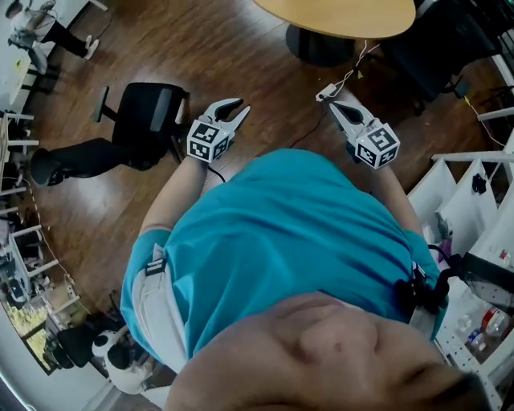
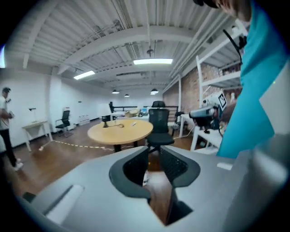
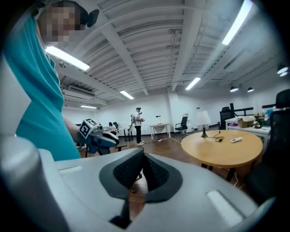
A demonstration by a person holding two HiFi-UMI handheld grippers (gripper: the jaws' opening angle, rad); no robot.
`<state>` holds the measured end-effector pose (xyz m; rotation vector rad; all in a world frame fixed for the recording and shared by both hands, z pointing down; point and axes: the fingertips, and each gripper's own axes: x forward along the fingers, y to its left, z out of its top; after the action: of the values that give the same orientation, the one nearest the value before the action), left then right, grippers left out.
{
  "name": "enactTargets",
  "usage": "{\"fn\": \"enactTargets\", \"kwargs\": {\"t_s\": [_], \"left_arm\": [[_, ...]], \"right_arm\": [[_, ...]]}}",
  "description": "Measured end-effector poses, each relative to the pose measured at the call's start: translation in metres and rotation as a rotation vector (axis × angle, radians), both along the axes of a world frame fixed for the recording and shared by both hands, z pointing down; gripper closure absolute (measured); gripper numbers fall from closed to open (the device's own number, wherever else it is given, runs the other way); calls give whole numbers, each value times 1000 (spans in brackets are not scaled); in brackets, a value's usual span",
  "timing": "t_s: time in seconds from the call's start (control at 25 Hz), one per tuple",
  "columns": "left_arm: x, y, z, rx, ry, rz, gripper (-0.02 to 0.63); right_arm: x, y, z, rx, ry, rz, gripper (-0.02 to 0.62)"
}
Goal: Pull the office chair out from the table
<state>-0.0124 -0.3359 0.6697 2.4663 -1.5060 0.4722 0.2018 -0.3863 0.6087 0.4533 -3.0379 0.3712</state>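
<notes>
A black office chair (image 1: pixel 438 36) stands at the round wooden table (image 1: pixel 345 16), on its right side in the head view. In the left gripper view that chair (image 2: pixel 158 123) sits against the far right side of the table (image 2: pixel 120 130). Both grippers hang in front of the person's body, well short of the table and chair. My left gripper (image 1: pixel 239 106) is open a little, floor showing between its jaws (image 2: pixel 154 156). My right gripper (image 1: pixel 333 103) is shut on nothing, its tips meeting (image 3: pixel 141 163). Neither touches anything.
A second black office chair (image 1: pixel 136 120) stands apart on the wood floor at the left. A white cable and plug (image 1: pixel 329 90) lie on the floor near the table base (image 1: pixel 321 44). White shelving (image 1: pixel 474 201) lines the right. A person (image 3: pixel 138 124) stands far off by desks.
</notes>
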Motion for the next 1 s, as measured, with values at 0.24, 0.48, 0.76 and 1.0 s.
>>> {"fn": "enactTargets", "kwargs": {"t_s": [0.24,0.48,0.76,1.0], "left_arm": [[155,-4,-44,-65,280,316,600],[160,75,-43,-134,298,554,606],[109,146,-25,-213,333,581,606],[100,210,-20,-200,351,575,606]], "right_arm": [[64,61,-18,-13,3,230,598],[52,145,-7,-48,-2,415,598],[27,244,10,-89,23,538,598],[51,310,-1,-73,9,627,598]]}}
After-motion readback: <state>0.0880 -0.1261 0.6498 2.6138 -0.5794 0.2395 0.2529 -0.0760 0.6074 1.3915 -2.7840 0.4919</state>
